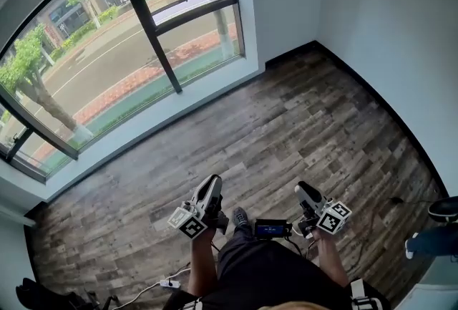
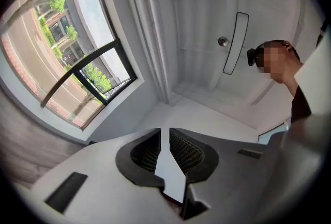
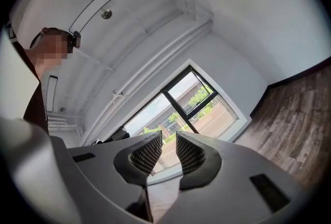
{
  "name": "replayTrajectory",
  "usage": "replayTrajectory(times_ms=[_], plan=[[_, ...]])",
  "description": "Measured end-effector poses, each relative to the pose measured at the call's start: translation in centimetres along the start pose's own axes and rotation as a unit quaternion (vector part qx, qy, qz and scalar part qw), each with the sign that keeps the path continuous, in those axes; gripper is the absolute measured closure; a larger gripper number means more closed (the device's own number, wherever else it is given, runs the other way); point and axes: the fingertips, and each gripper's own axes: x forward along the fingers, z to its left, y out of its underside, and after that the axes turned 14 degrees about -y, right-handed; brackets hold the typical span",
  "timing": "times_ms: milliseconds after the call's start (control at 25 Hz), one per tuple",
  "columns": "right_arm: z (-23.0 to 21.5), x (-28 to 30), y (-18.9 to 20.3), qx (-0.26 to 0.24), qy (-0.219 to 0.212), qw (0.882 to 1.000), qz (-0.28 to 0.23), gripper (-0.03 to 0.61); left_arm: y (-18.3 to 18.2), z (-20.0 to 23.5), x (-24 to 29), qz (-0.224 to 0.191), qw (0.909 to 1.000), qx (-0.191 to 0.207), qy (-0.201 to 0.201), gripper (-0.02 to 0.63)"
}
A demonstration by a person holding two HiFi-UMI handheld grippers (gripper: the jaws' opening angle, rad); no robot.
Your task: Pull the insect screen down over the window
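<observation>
Left gripper: jaws were a sliver apart, nothing between them. Right gripper: gap a bit wider, also empty. Both were held low. The window was ahead of and above them, well apart from either. Insect screen wasn't down over the glass and I couldn't spot it in any view; likely rolled up at the window's top. Mesh should be light, floppy and tear-prone, so take the stiff pull bar mid-span, not the mesh.
</observation>
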Motion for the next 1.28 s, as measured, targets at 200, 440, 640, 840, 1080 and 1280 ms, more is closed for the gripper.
replayTrajectory(times_ms=[200, 440, 640, 840, 1080, 1280], plan=[[-4.3, 9.6, -3.4, -0.010, 0.022, 0.999, 0.026, 0.509, -5.4, 5.8, 6.9, -0.001, 0.9997, -0.008, 0.022, 0.568], [-7.8, 19.7, -5.3, -0.040, 0.028, 0.998, 0.044, 0.509, -11.6, 12.2, 12.5, 0.001, 0.9997, 0.010, 0.020, 0.568], [-11.0, 25.3, -4.9, -0.030, 0.028, 0.998, 0.053, 0.509, -13.9, 15.3, 14.9, 0.010, 0.9997, 0.023, 0.000, 0.568], [-15.4, 30.3, -5.4, -0.029, 0.006, 0.997, 0.069, 0.509, -14.6, 18.7, 18.4, 0.016, 0.9988, 0.035, -0.031, 0.568], [-25.1, 35.9, -8.2, -0.035, -0.030, 0.996, 0.082, 0.509, -15.6, 22.8, 28.2, 0.002, 0.9960, 0.064, -0.062, 0.568], [-32.4, 40.1, -15.3, -0.056, -0.058, 0.992, 0.100, 0.509, -16.6, 22.4, 39.5, -0.002, 0.9946, 0.082, -0.064, 0.568]])
